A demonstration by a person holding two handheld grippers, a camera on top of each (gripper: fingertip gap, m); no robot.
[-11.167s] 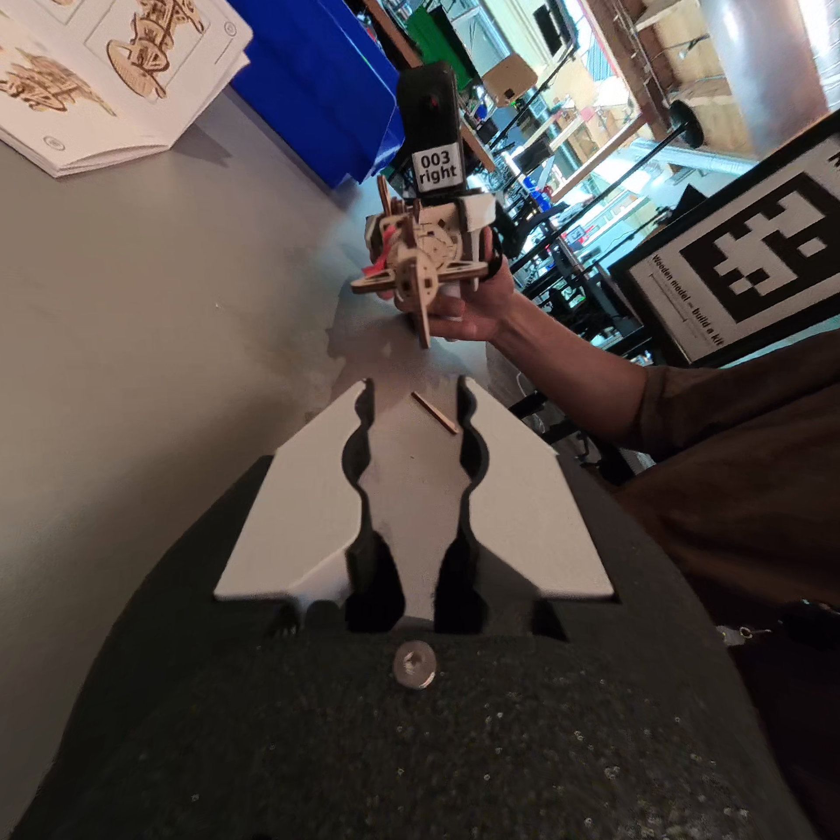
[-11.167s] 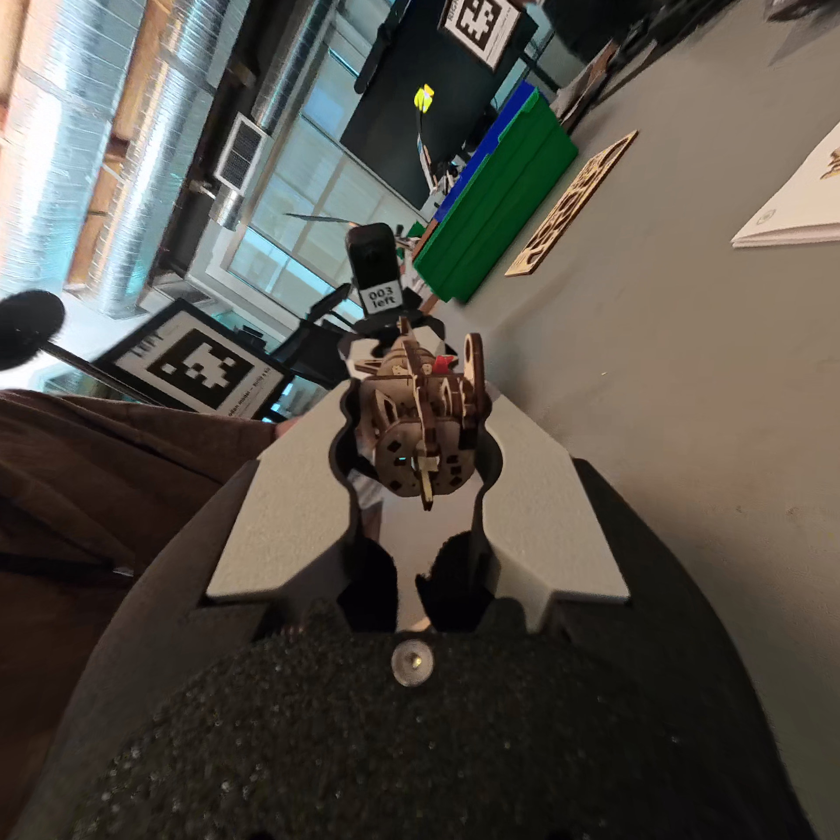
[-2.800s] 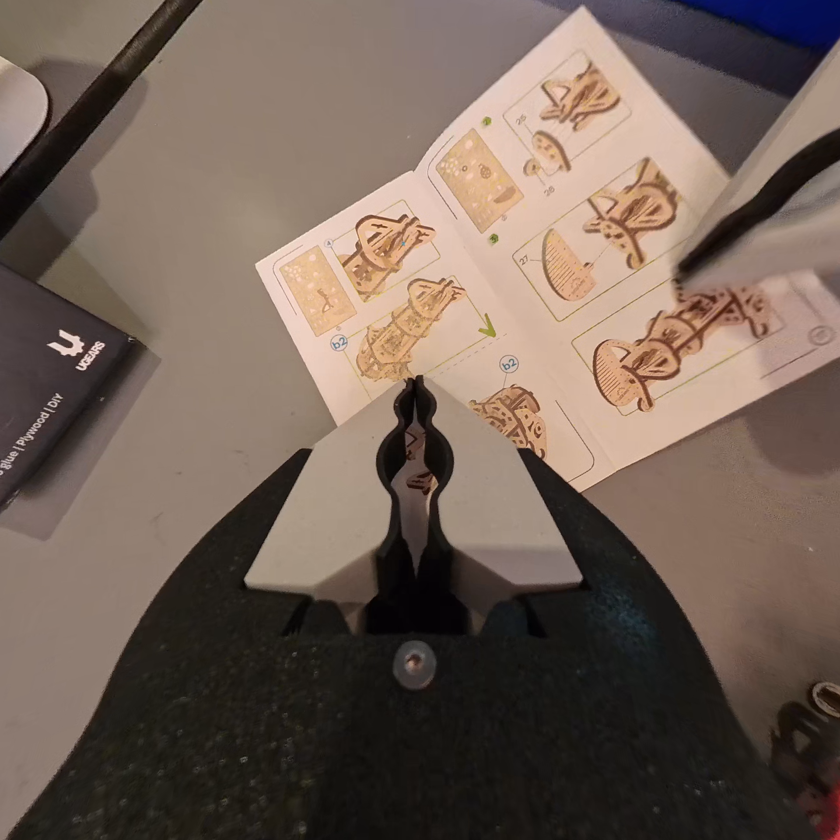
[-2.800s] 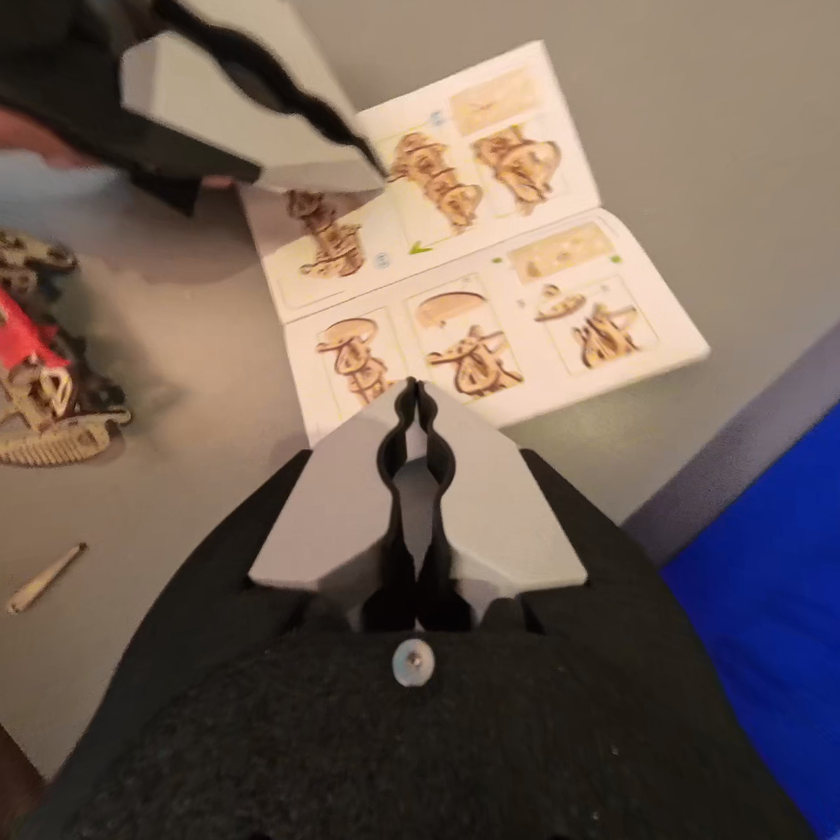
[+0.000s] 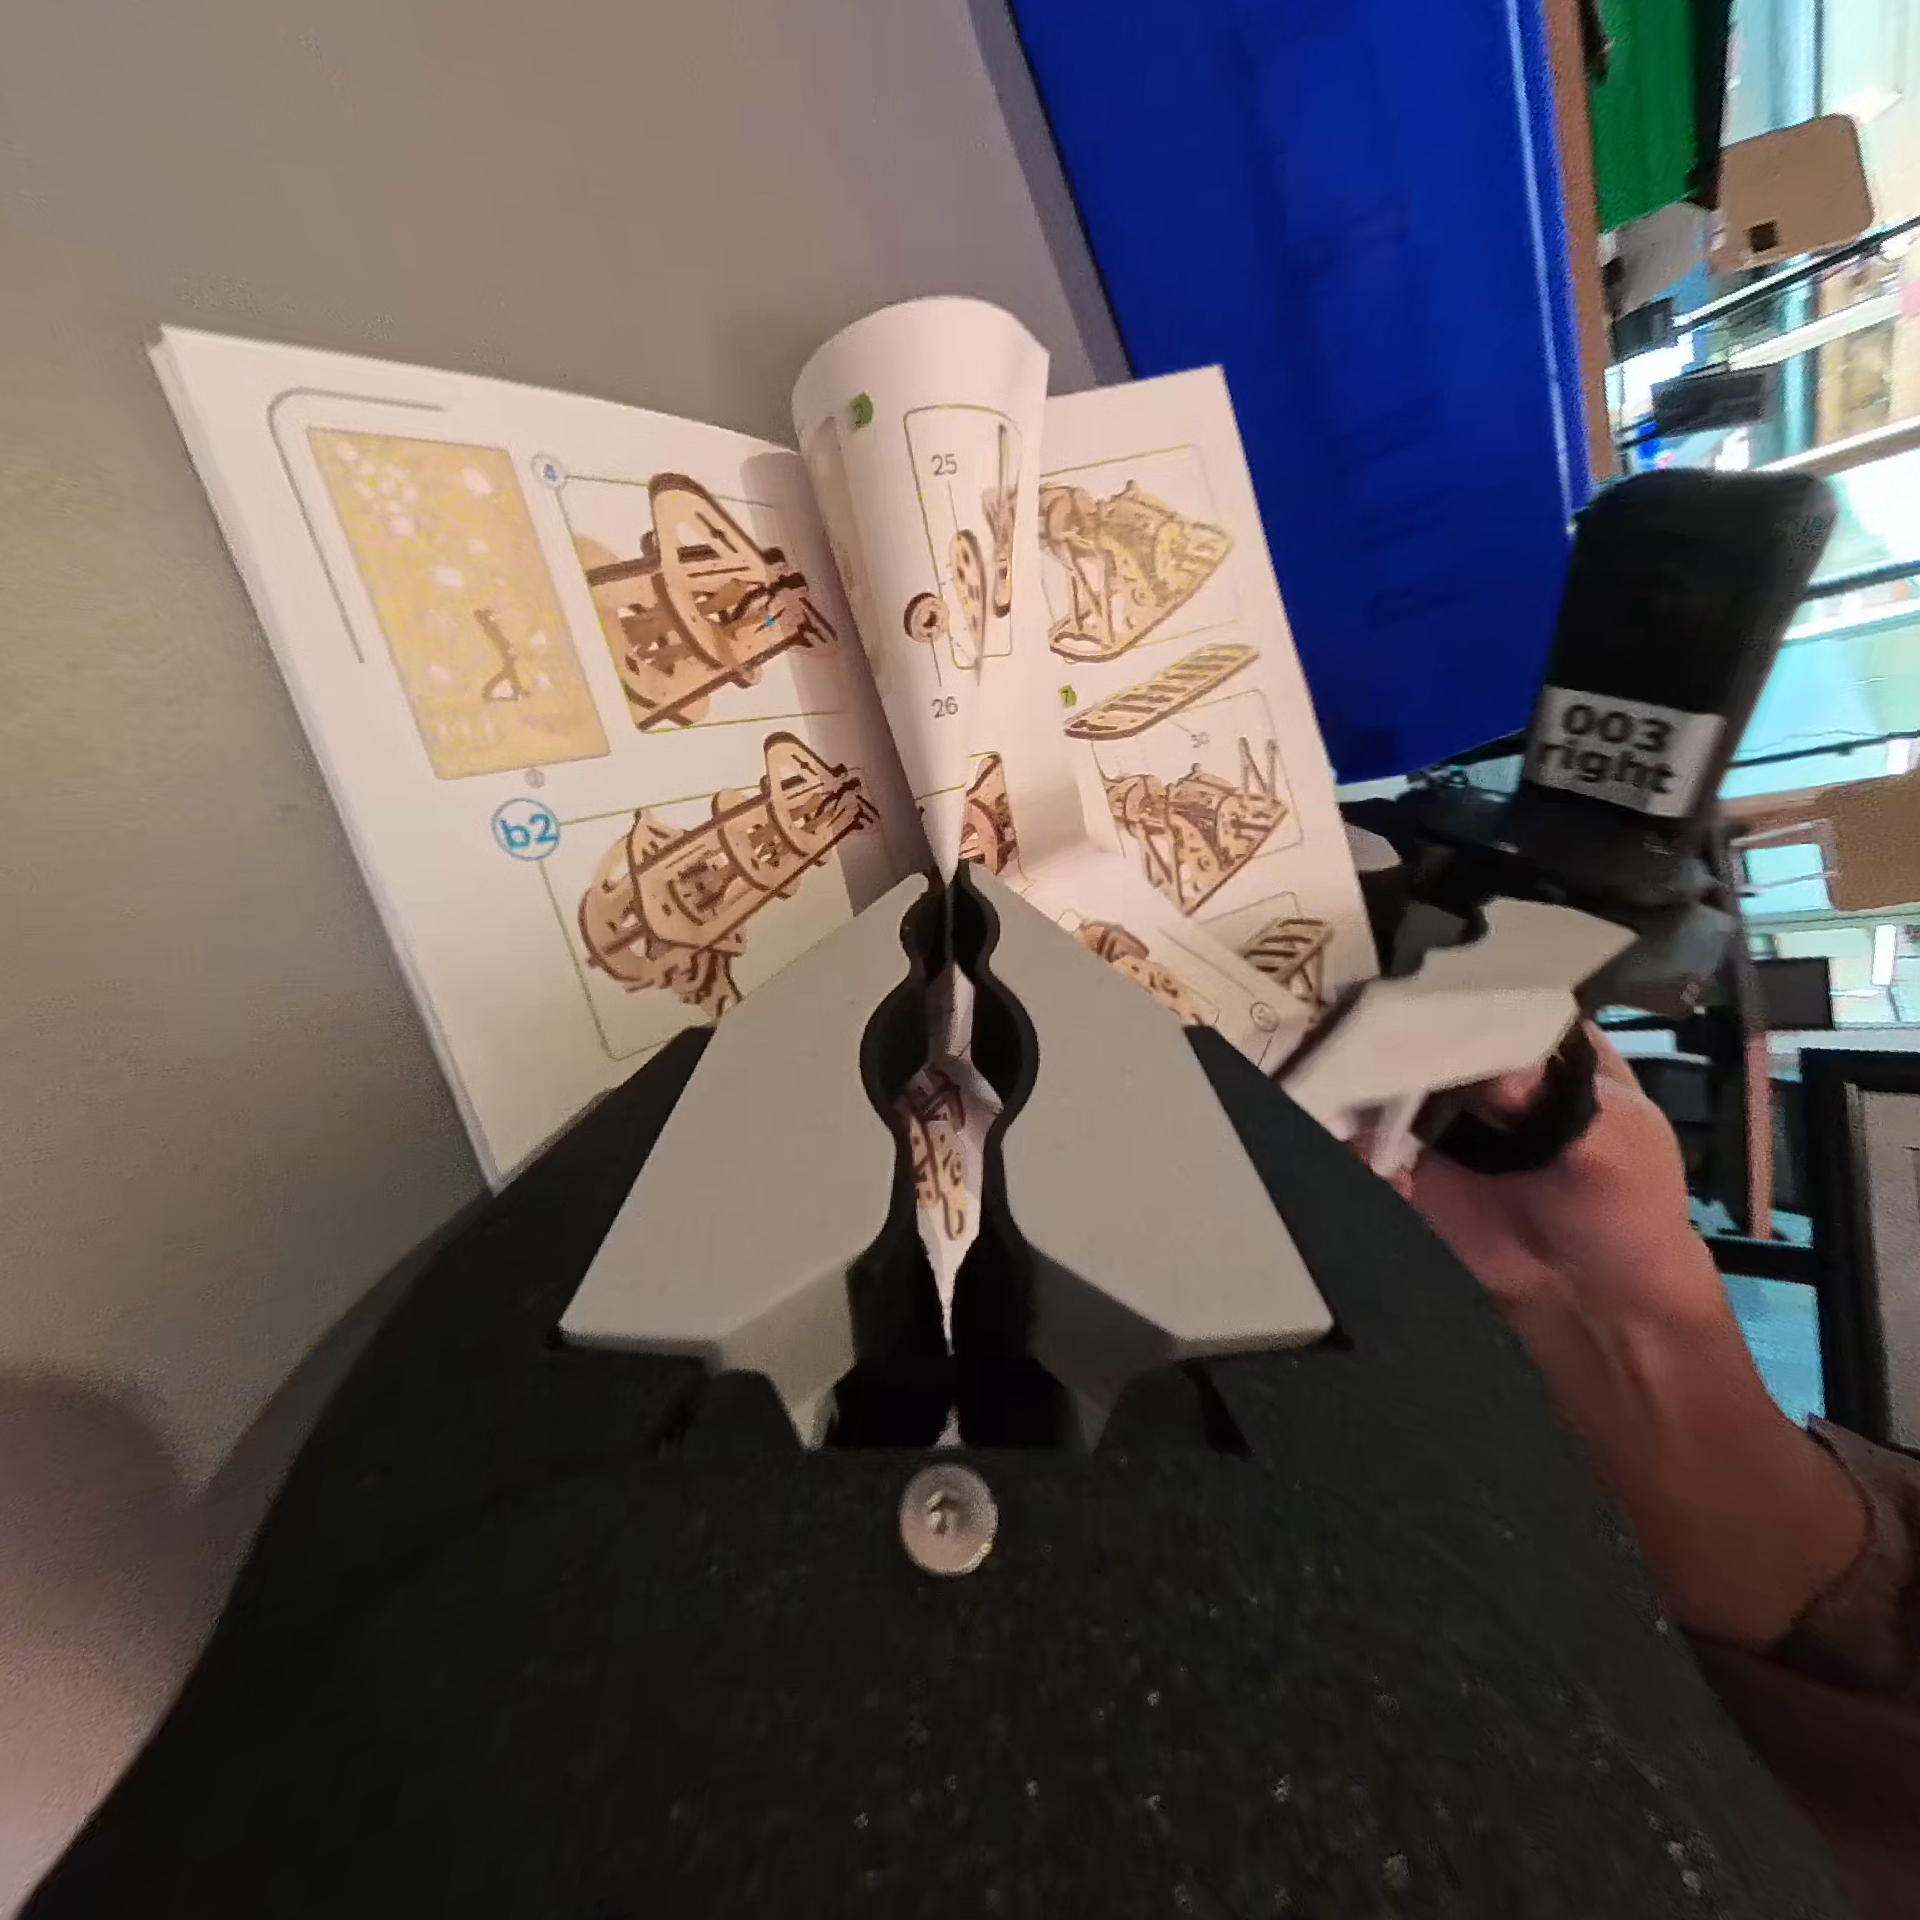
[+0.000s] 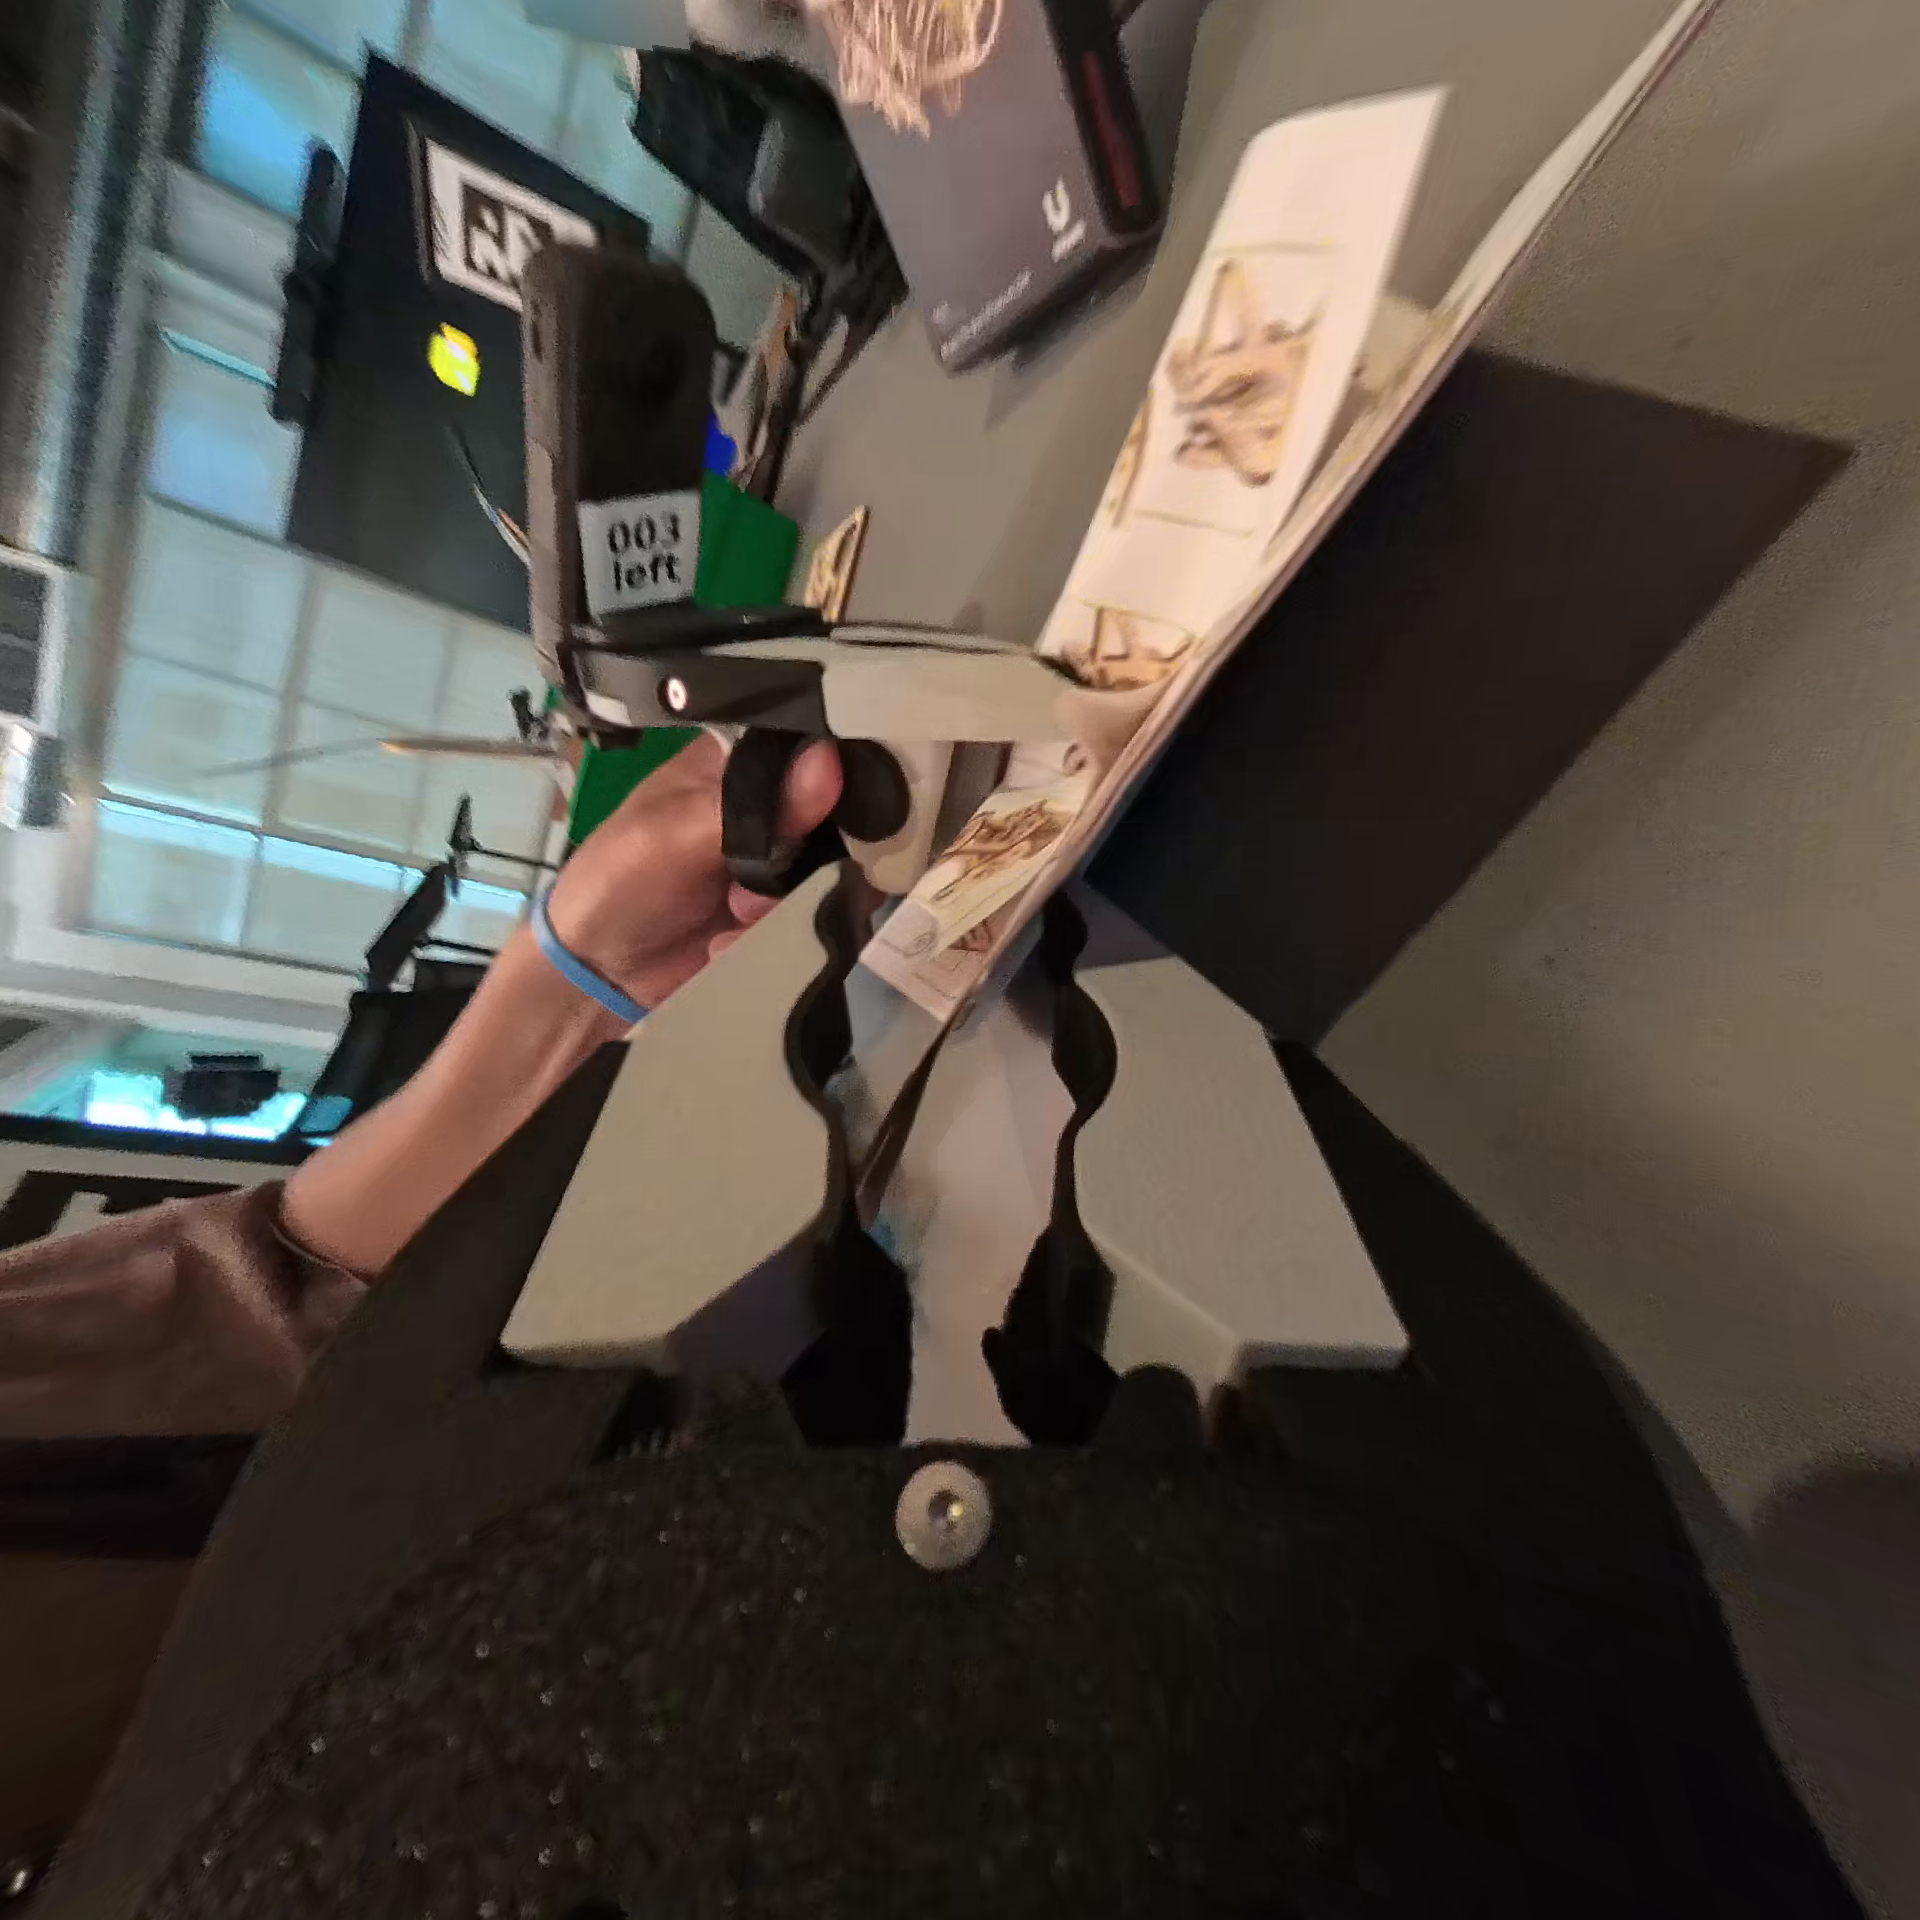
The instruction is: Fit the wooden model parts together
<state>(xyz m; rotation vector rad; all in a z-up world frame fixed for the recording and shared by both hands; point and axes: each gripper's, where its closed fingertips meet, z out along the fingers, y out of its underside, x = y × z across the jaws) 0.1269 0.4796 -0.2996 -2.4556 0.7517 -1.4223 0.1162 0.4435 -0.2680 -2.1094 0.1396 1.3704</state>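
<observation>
1. White paper: in the left wrist view, the left gripper (image 5: 951, 883) is clenched on a single curled page (image 5: 925, 540) of the open instruction booklet (image 5: 582, 665), the sheet running down between its grey fingers (image 5: 758, 1143).
2. The booklet lies open on the grey table (image 5: 156, 935), tilted up at the pinched page; a blue bin (image 5: 1299, 312) stands just beyond it, at the far right.
3. To the right, the right gripper (image 5: 1455, 966) reaches toward the booklet's near right corner, with a person's hand (image 5: 1538, 1226) wrapped round its grip.
4. In the right wrist view, the right gripper (image 6: 951, 935) is released, its jaws apart, with the booklet's corner (image 6: 935, 956) lying between the fingertips; whether either finger touches the paper cannot be told.
5. Farther off at left, the left gripper (image 6: 1049, 675) holds the booklet (image 6: 1226, 436) from the side, a hand (image 6: 665, 862) on its trigger.
6. A dark box (image 6: 997, 177) lies on the table (image 6: 1662, 831) beyond the booklet.
7. A wooden model part (image 6: 836, 566), blurred, lies on the table far behind the left gripper; no wooden part is held.
</observation>
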